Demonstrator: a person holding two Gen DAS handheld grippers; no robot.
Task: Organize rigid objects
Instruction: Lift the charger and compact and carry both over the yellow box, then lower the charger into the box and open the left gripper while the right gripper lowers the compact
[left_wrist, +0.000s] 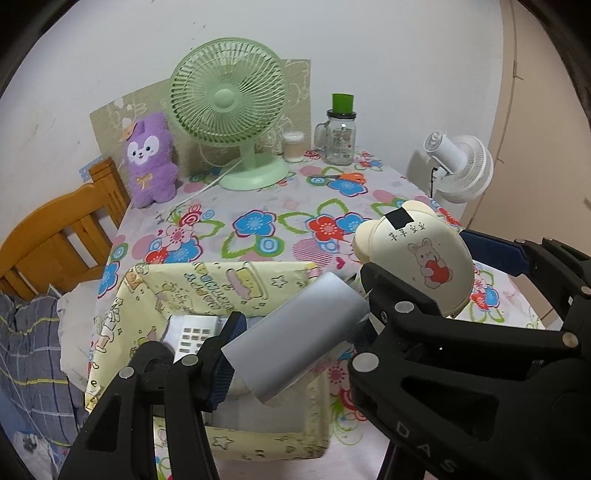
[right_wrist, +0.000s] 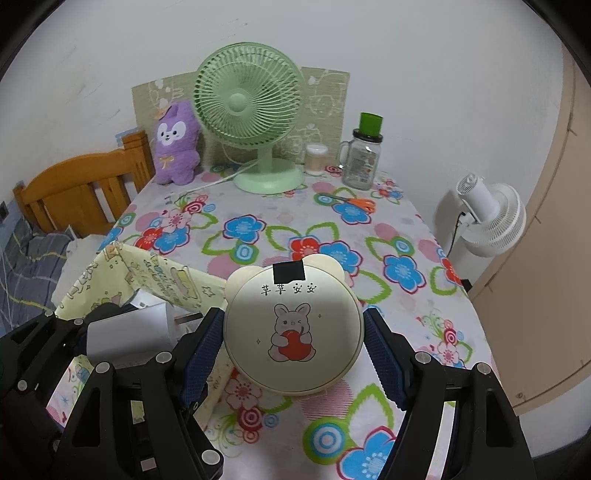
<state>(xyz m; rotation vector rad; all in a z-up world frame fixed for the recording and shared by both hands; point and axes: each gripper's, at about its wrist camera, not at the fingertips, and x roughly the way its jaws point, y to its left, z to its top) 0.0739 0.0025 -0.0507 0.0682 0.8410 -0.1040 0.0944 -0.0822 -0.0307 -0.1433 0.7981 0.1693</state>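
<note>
Left wrist view: a grey block (left_wrist: 295, 332) is clamped between the pads of the left gripper (left_wrist: 299, 328), jaws about half open, and is held tilted over a yellow fabric bin (left_wrist: 221, 280). A white remote (left_wrist: 194, 332) is seen lying inside the bin. The right gripper (left_wrist: 424, 291) is seen at right, closed on a cream bear-eared case (left_wrist: 417, 254) (rabbit print, black tape near the ears), which is held above the floral tablecloth (left_wrist: 258, 225) just right of the bin.

Right wrist view: the case (right_wrist: 291, 332) is gripped at its two sides by the blue pads, jaws fairly wide. The bin (right_wrist: 155, 269) and the block (right_wrist: 129, 332) are seen at left. At the table's far end a green fan (right_wrist: 251, 107), a purple plush (right_wrist: 175, 144), a glass jar (right_wrist: 362, 158) and orange scissors (right_wrist: 354, 202) are noted.
</note>
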